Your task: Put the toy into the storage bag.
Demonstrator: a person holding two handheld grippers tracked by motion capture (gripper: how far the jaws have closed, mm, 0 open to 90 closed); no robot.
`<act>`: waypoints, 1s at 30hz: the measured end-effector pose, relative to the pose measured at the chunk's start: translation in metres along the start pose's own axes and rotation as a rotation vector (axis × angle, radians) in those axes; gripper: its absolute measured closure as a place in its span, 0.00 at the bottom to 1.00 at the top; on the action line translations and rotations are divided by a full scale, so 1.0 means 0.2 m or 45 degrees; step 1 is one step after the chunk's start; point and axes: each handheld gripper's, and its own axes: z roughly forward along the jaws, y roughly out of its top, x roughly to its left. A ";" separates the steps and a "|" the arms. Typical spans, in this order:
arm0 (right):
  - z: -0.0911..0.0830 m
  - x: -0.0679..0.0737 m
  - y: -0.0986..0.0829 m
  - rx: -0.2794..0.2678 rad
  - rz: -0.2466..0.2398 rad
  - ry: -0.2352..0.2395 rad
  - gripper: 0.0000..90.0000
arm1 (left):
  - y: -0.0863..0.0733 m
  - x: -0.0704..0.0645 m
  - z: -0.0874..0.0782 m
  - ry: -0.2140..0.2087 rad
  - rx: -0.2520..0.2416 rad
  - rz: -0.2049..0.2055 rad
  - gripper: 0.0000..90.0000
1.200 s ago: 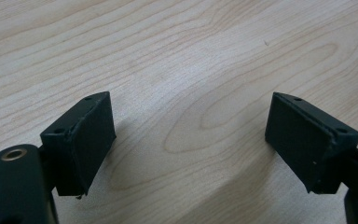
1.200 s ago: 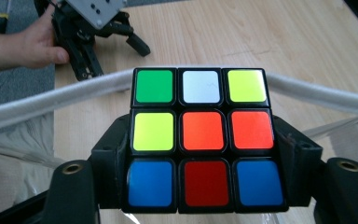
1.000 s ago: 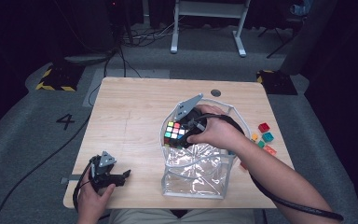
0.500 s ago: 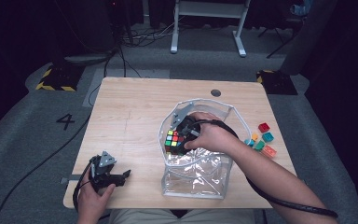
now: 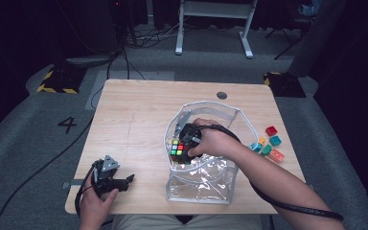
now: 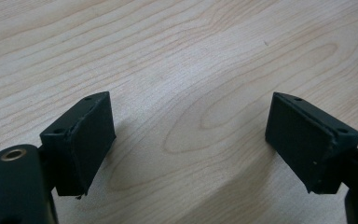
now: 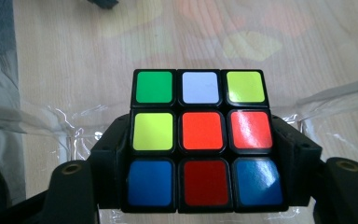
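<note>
The right gripper (image 5: 186, 143) holds a colour-tiled puzzle cube with black edges (image 5: 178, 149) over the open mouth of a clear plastic zip pouch with a white rim (image 5: 199, 179), which stands on the pale wooden table (image 5: 134, 120). In the right gripper view the cube (image 7: 200, 140) sits squarely between the two black jaws, which press against its left and right sides, with the pouch's transparent wall just beyond it. The left gripper (image 5: 120, 181) rests near the table's front left corner, well apart from the pouch; in the left gripper view its jaws stand wide apart over bare wood grain. A cluster of small red, teal and orange blocks (image 5: 268, 143) lies on the table just to the right of the pouch.
</note>
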 end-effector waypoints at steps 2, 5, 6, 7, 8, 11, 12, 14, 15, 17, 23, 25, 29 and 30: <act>0.01 0.00 0.00 0.010 0.013 0.001 0.38 | 0.00 0.00 0.00 0.000 0.000 0.000 0.18; 0.03 0.00 0.00 0.054 0.025 0.000 0.38 | 0.00 0.00 0.00 0.001 0.000 0.000 0.18; 0.04 0.00 -0.01 0.067 0.017 -0.002 0.38 | 0.00 0.00 0.00 0.000 0.000 0.000 0.18; 0.05 0.01 -0.01 0.080 0.018 -0.005 0.38 | 0.00 0.00 0.00 0.000 0.000 0.000 0.17; 0.06 0.01 0.00 0.096 -0.012 -0.004 0.38 | 0.00 0.00 0.00 0.000 0.000 0.000 0.17; 0.07 0.01 0.00 0.096 -0.022 -0.005 0.38 | 0.00 0.00 0.00 0.000 0.000 0.000 0.17; 0.07 0.01 0.00 0.101 -0.014 0.000 0.38 | 0.00 0.00 0.00 0.000 0.000 0.000 0.17; 0.07 0.00 0.00 0.104 -0.007 0.003 0.38 | 0.00 0.00 0.00 -0.001 0.000 0.000 0.17; 0.09 -0.02 0.00 0.075 -0.072 -0.001 0.38 | 0.00 0.00 0.00 0.000 0.001 0.001 0.17; 0.09 -0.02 0.00 0.081 -0.079 0.008 0.38 | 0.00 0.00 0.00 0.000 0.000 0.000 0.17; 0.11 -0.02 0.00 0.133 -0.047 0.042 0.38 | 0.00 0.00 0.00 -0.001 0.000 0.000 0.17; 0.12 -0.02 0.00 0.144 -0.054 0.008 0.38 | 0.00 0.00 0.00 0.000 0.000 0.000 0.17; 0.12 0.01 0.00 0.204 0.030 0.049 0.38 | 0.00 0.00 0.00 0.000 0.000 0.000 0.17; 0.12 0.01 0.00 0.209 0.032 0.046 0.38 | 0.00 0.00 0.00 0.000 0.000 0.001 0.17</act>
